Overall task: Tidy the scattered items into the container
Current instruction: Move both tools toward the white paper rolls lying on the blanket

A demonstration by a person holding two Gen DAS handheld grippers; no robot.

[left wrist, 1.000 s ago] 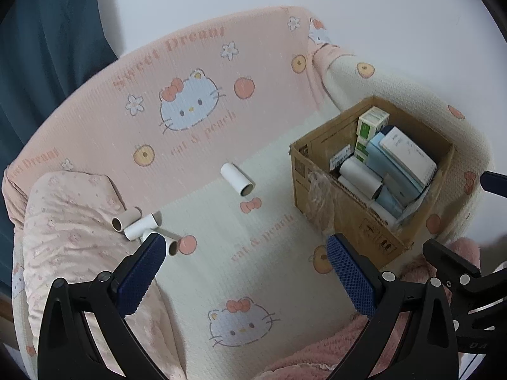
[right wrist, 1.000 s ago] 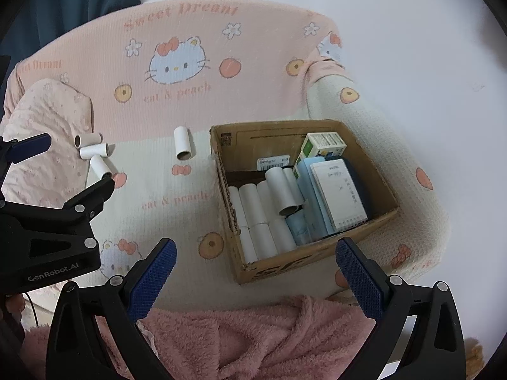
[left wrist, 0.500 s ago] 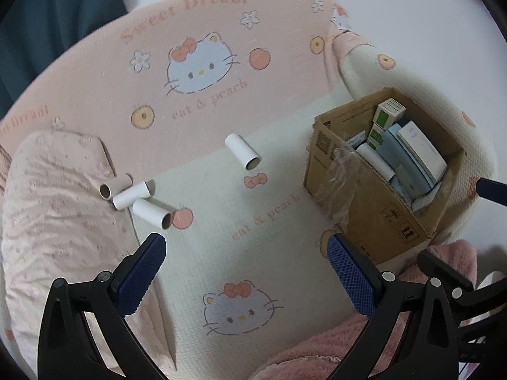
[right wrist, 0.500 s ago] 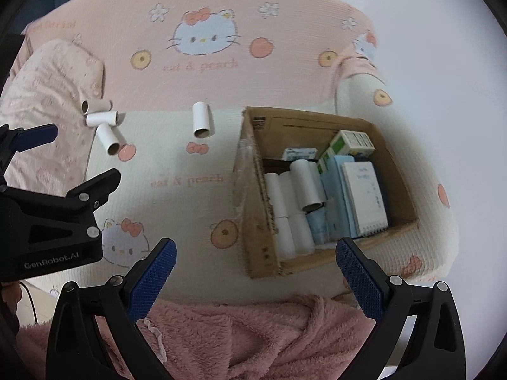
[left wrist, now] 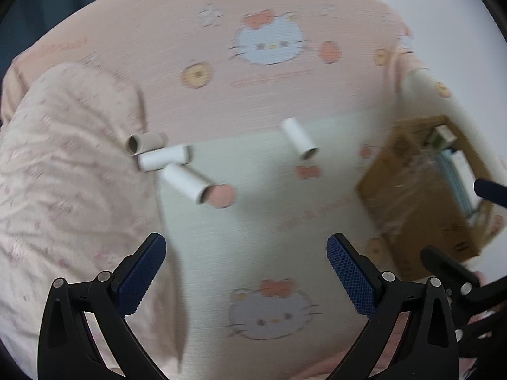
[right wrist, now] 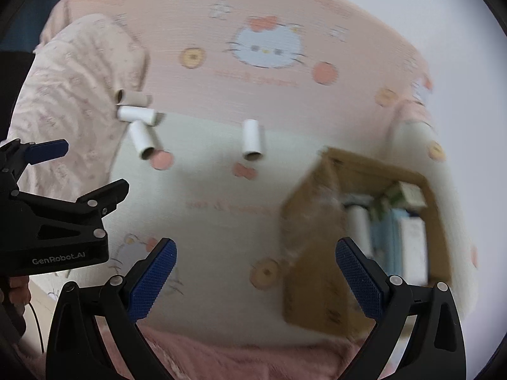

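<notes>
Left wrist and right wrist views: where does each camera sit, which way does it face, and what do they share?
Left wrist: rides the left gripper, looking down at the sofa; own open fingers show, the right gripper at its right edge.
Right wrist: rides the right gripper, facing the sofa seat; own open fingers show, the left gripper at its left edge.
Shared: four loose paper tubes, including the lone white tube, and the cardboard box.

One legible marking: "GenRobot.AI", white on the black body of the left gripper point(right wrist: 47, 171), seen in the right wrist view to the left of the right gripper's point(right wrist: 255, 272) fingers. Pink lettering on the sheet point(right wrist: 221, 221) ahead of the fingers is blurred, unreadable. Print on the box point(left wrist: 443, 234) is likewise illegible.
</notes>
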